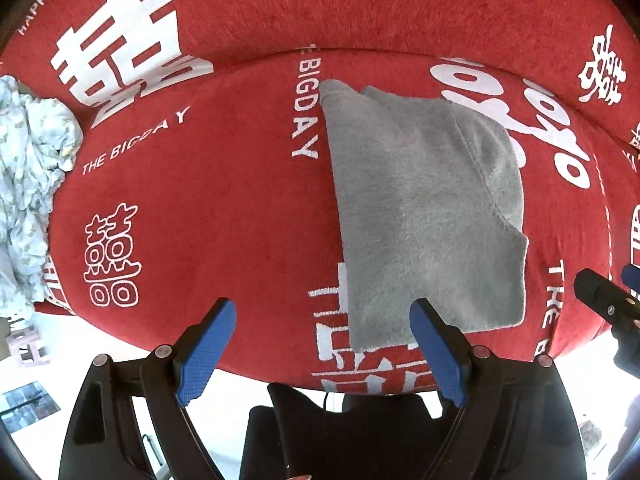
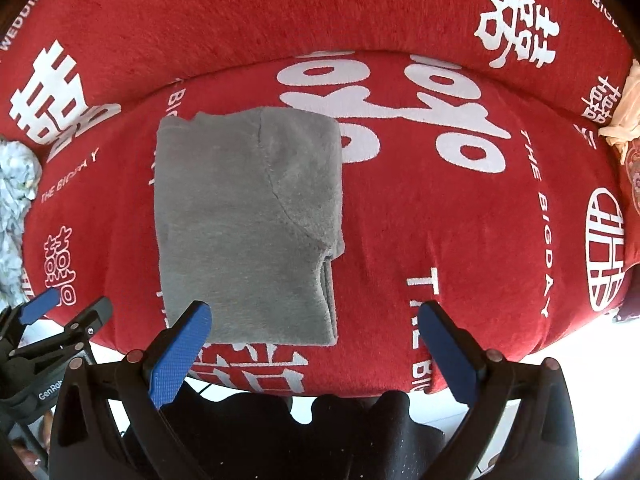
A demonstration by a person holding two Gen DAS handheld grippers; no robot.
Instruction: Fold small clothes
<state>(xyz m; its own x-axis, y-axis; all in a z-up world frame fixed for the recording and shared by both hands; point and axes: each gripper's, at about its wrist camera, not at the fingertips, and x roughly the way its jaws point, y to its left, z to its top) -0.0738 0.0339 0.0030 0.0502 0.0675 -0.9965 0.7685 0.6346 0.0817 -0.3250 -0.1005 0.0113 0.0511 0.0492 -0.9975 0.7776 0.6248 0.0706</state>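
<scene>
A grey fleece garment (image 1: 424, 208) (image 2: 248, 220) lies folded into a compact rectangle on the red seat cushion (image 1: 224, 216) (image 2: 460, 240), with a curved seam across its top layer. My left gripper (image 1: 322, 308) hangs open above the cushion's front edge, its right finger over the garment's near left corner, nothing between the blue pads (image 1: 204, 356). My right gripper (image 2: 314, 308) also stands wide open and empty above the garment's near right corner. Each gripper shows at the edge of the other's view: the right gripper (image 1: 612, 280) and the left gripper (image 2: 72, 306).
A crumpled pale blue patterned cloth (image 1: 28, 184) (image 2: 14, 200) is heaped at the cushion's left end. A peach cloth (image 2: 628, 108) sits at the far right by the backrest (image 2: 280, 12). White floor (image 1: 100, 340) shows below the seat's front edge.
</scene>
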